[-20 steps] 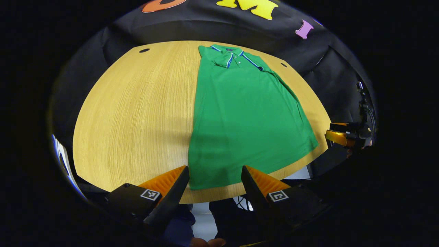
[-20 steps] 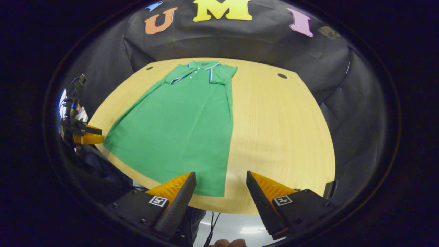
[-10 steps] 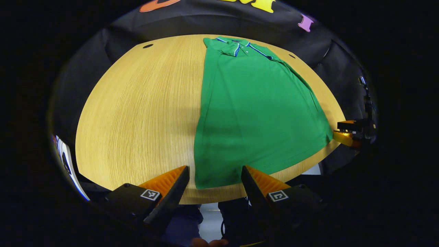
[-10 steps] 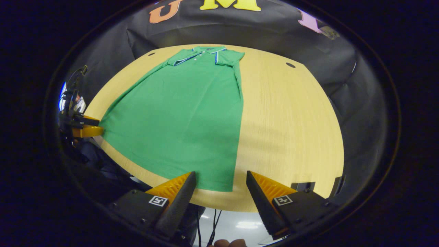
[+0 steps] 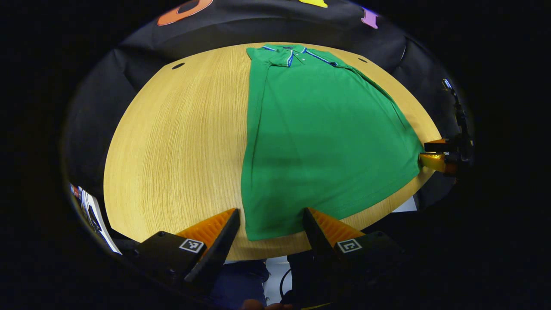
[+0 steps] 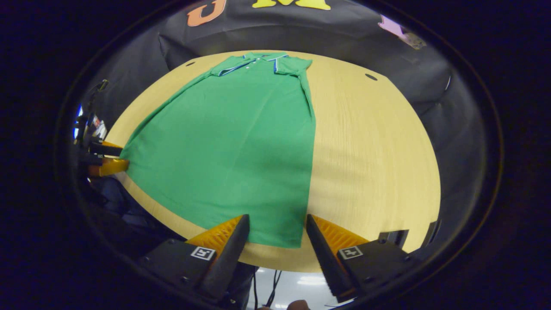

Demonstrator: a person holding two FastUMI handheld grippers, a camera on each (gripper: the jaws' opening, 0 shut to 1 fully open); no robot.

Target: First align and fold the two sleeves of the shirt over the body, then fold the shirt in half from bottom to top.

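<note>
A green polo shirt [image 5: 318, 137] [image 6: 241, 142] lies flat on the wooden table [image 5: 172, 142] [image 6: 370, 150], collar at the far side, both sleeves folded in over the body. My left gripper [image 5: 271, 217] stands open at the shirt's near left hem corner, fingers either side of it, just above the table edge. My right gripper [image 6: 274, 224] is open over the near right hem corner. In the left gripper view the other gripper [image 5: 437, 156] shows at the shirt's right corner. The right gripper view has the left gripper [image 6: 105, 160] at the far left.
Black cloth walls close in the table at the back and sides. Two small dark holes [image 5: 177, 66] [image 6: 370, 77] mark the table's far corners. Below the near table edge, floor and cables [image 6: 271, 284] show.
Both grippers have come closer and lower toward the shirt's near hem corners. The shirt has not moved.
</note>
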